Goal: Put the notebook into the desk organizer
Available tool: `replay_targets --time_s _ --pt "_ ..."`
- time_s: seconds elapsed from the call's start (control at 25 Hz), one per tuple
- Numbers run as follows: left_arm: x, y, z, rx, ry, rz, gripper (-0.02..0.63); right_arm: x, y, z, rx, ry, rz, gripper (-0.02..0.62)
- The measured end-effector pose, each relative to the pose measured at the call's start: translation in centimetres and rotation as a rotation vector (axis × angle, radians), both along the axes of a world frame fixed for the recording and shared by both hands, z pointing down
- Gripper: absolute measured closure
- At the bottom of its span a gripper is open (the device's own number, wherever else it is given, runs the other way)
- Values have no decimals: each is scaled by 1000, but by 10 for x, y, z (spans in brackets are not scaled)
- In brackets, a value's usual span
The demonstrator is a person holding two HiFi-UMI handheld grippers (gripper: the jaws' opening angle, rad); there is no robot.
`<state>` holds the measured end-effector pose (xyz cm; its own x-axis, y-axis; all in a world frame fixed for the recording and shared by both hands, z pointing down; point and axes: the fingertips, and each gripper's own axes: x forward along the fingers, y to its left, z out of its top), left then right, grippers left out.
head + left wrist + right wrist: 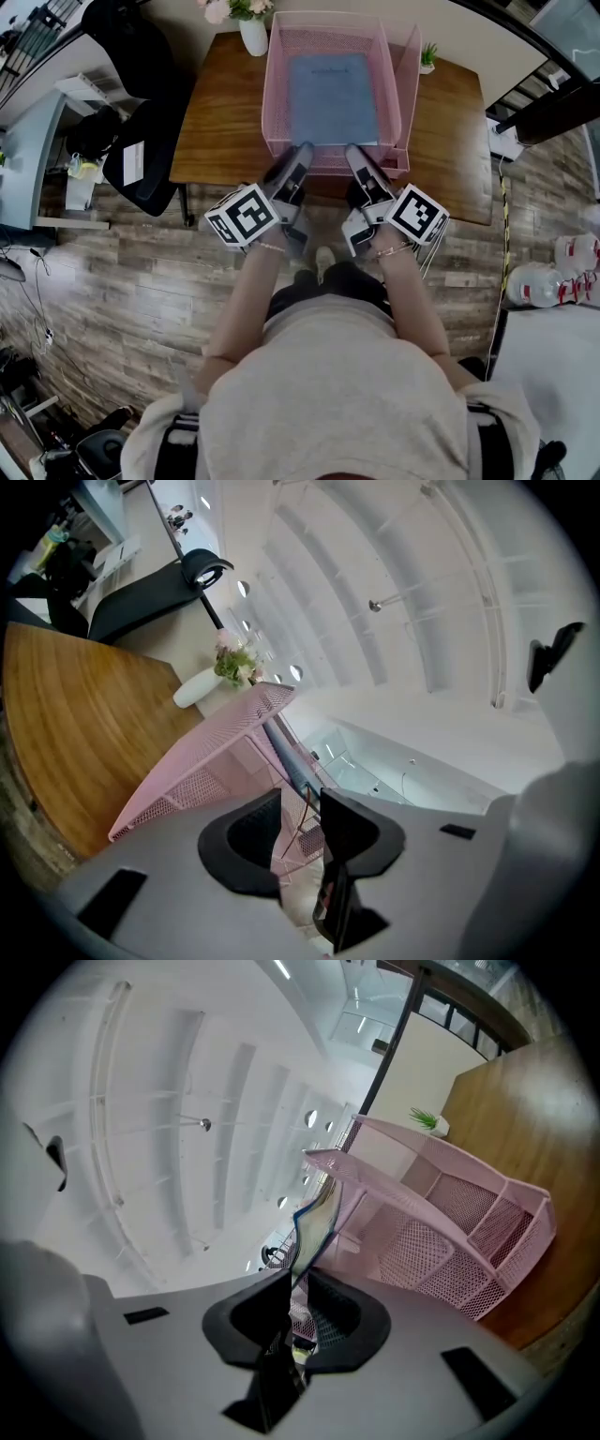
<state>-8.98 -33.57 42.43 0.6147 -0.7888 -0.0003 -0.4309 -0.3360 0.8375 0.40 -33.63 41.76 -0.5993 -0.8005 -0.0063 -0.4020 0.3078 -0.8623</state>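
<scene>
On the wooden desk (pixel 220 112) sits a pink mesh organizer (pixel 275 94), and the blue notebook (pixel 330 94) lies flat in its top tray. The notebook's near edge is just inside the front lip. Both grippers are at that front lip, side by side, pointing into the tray.

The left gripper (pixel 302 156) is released: in its own view the jaws stand apart with only pink mesh showing through the gap. The notebook's edge runs up just beyond them, and the pads aren't pressing on it.

The right gripper (pixel 356 156) is clenched on the notebook's near edge. In the right gripper view the blue cover goes straight in between the pads and bows a little above them.

Step looks like the letting-go part, with placement basically done and one side already free. Next, the right jaws need to open, then both grippers back straight out toward the person. They should stay level so neither catches the lip or drags the notebook back out. If the edge sits proud, it may need a small push in.

A white vase of flowers (pixel 251 28) and a small potted plant (pixel 427 54) stand at the back of the desk, clear of the work.
</scene>
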Motion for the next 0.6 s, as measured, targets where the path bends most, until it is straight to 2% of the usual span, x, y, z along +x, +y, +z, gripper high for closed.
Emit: replay_targets --time_s 0.44,0.6 --pt "-1 -3 0 3 11 -5 454 0 -1 2 -2 15 -3 568" --pt "-3 -4 -1 16 -14 -14 456 0 0 2 -3 31 -1 566"
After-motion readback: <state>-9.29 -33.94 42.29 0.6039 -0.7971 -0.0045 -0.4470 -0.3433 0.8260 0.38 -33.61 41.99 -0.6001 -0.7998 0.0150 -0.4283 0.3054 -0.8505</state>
